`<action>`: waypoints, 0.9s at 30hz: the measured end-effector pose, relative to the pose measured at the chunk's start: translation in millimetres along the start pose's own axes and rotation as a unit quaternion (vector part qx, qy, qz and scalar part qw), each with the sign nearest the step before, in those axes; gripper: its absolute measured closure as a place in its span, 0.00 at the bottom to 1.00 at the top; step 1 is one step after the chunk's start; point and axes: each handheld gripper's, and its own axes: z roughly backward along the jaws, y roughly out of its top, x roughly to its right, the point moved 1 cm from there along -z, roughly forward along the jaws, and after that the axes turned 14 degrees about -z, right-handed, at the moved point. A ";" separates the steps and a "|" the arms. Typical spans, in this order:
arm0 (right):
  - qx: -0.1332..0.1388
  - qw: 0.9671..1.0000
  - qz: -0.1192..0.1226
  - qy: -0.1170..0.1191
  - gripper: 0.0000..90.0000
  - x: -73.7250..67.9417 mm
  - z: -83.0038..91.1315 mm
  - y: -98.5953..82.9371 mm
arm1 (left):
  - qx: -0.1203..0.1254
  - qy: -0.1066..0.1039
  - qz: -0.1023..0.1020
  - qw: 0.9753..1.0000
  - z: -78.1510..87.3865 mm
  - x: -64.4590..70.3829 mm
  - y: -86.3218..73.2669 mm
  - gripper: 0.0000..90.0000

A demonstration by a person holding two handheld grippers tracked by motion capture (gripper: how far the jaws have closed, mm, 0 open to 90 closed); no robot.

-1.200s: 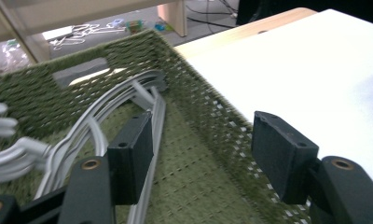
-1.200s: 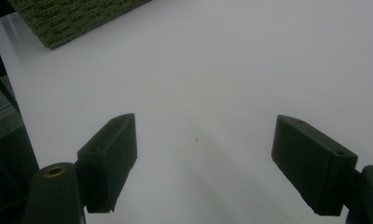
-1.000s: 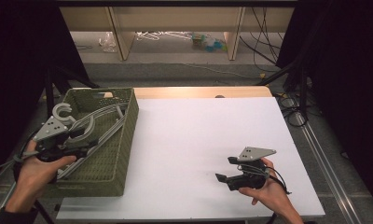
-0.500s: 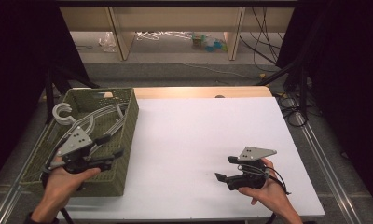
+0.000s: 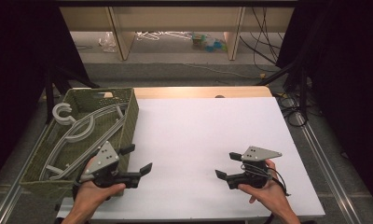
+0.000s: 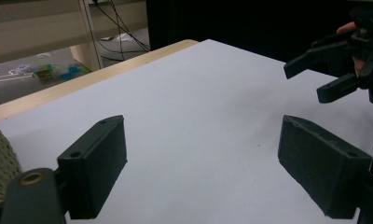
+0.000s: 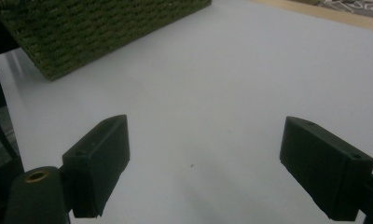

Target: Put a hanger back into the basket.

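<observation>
A basket (image 5: 128, 112) sits at the left edge of the worktop (image 5: 198, 135), with hangers (image 5: 77, 135) lying inside it. The left claw (image 5: 139, 159) is at lower left, just beside the basket; the right claw (image 5: 227, 165) is at lower right, well apart.

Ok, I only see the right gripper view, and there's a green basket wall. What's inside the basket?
Observer: Grey hangers lie inside the basket.
Operator: Where's the other gripper?
Observer: The left gripper is at the basket's near right corner, pointing across the table.
Operator: Is it holding anything?
Observer: No. Its jaws stand wide apart, with bare white table between them.
</observation>
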 end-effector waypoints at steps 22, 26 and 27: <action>0.029 1.000 0.002 0.000 0.19 -17.6 10.9 -20.4 | 0.007 0.003 -0.014 1.000 -2.3 28.1 -33.6 0.18; 0.024 1.000 0.006 -0.007 0.19 -20.3 14.2 -24.0 | 0.010 0.002 -0.016 1.000 -1.3 25.0 -34.5 0.18; 0.026 1.000 0.008 -0.007 0.19 -20.7 14.7 -24.4 | 0.010 0.003 -0.013 1.000 -1.0 24.8 -34.7 0.18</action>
